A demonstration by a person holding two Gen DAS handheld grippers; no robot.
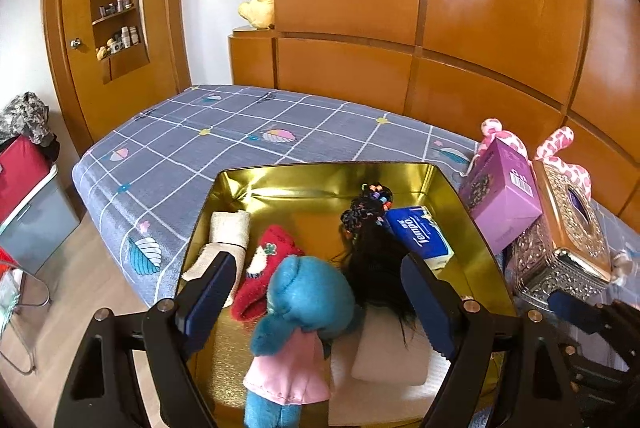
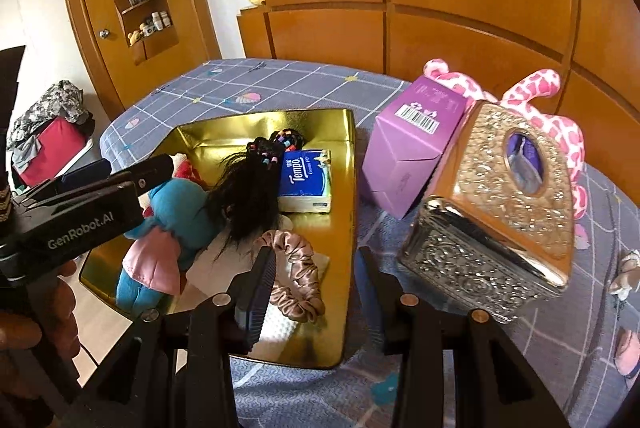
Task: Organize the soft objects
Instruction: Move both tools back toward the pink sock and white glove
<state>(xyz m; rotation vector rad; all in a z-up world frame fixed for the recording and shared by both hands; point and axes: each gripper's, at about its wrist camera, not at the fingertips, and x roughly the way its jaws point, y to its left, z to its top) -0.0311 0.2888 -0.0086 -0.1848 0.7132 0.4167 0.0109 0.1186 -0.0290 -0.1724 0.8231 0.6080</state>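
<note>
Left gripper point(image 1: 316, 308) hangs wide open around the blue doll point(image 1: 308, 312) at lower centre, inside the gold tray point(image 1: 472, 224). Right gripper point(image 2: 316, 292) is parted and empty over the tray's edge. Set the doll flat, clear of the scrunchie point(image 2: 296, 276), before lifting away

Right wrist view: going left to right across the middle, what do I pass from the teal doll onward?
Teal doll → black hairpiece → blue tissue pack → gold tray's right rim → purple box → ornate metal tissue box.
</note>
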